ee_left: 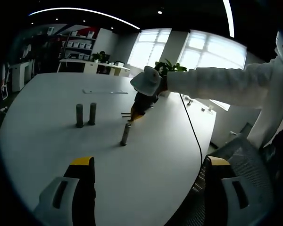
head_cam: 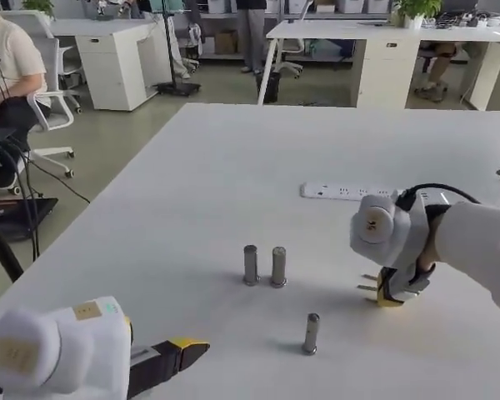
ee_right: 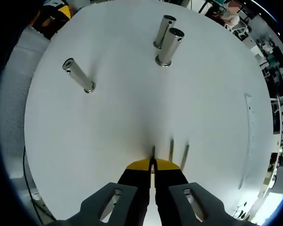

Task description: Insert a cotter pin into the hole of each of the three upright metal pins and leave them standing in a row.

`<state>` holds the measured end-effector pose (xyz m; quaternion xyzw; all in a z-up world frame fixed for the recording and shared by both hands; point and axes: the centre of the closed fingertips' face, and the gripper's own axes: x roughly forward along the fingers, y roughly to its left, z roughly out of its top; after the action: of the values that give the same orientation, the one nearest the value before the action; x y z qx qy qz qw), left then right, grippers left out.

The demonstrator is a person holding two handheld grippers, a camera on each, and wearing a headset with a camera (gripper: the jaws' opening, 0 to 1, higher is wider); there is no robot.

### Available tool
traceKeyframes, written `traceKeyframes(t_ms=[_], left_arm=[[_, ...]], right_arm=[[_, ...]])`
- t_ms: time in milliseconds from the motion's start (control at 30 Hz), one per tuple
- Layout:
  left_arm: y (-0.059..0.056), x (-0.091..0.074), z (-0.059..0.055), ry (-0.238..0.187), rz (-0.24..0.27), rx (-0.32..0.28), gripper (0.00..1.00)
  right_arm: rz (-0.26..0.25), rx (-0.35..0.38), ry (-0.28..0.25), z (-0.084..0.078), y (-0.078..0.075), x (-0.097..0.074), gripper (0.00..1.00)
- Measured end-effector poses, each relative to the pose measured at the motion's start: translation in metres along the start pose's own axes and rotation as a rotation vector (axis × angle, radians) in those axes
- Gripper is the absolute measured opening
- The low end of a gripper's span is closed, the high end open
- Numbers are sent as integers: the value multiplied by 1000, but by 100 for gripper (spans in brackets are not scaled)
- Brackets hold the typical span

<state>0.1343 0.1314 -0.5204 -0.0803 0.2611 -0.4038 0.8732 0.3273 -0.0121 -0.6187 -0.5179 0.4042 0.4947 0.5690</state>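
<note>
Head view: two metal pins (head_cam: 251,265) stand just beside each other on the worktop (head_cam: 233,167), with a third pin (head_cam: 312,333) apart and out of row; the right gripper (head_cam: 387,298) is low at the loose cotter pins (head_cam: 368,284). Left gripper view: left gripper (ee_left: 149,162) fingers (ee_left: 82,165) released wide, holding nothing. Right gripper view: fingers (ee_right: 137,176) clenched, apparently on one cotter pin (ee_right: 153,151), two more (ee_right: 171,149) lying alongside; so thin a grip could slip or twist, and a misaligned push could topple a free-standing pin.

The left gripper (ee_left: 146,162) hovers low over the counter (head_cam: 233,183) with its jaws spread wide, while the right gripper (ee_right: 152,165), on a white-sleeved arm (head_cam: 483,250), points steeply down, jaws pinched together on a cotter pin (ee_right: 153,151).
</note>
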Motion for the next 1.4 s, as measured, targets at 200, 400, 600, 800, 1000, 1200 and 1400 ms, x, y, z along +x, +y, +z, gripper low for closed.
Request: traceKeyframes(t_ms=[200, 400, 600, 800, 1000, 1200, 1400], left_arm=[[-2, 1, -3, 16, -7, 4, 97], [4, 2, 3, 16, 1, 1, 97], [9, 5, 4, 26, 11, 7, 97], [10, 7, 7, 22, 10, 5, 95], [9, 12, 16, 5, 20, 16, 95], [1, 20, 28, -22, -1, 6, 90], [-7, 31, 38, -55, -22, -13, 86]], right_arm=[[-29, -27, -16, 0, 0, -1, 0], [-90, -54, -123, 13, -3, -18, 0], [-156, -86, -185, 20, 0, -49, 0], [-211, -95, -243, 20, 16, -80, 0], [-256, -111, -305, 24, 37, -101, 0], [-294, -122, -374, 37, 57, -118, 0], [-307, -152, -423, 55, 71, -131, 0]])
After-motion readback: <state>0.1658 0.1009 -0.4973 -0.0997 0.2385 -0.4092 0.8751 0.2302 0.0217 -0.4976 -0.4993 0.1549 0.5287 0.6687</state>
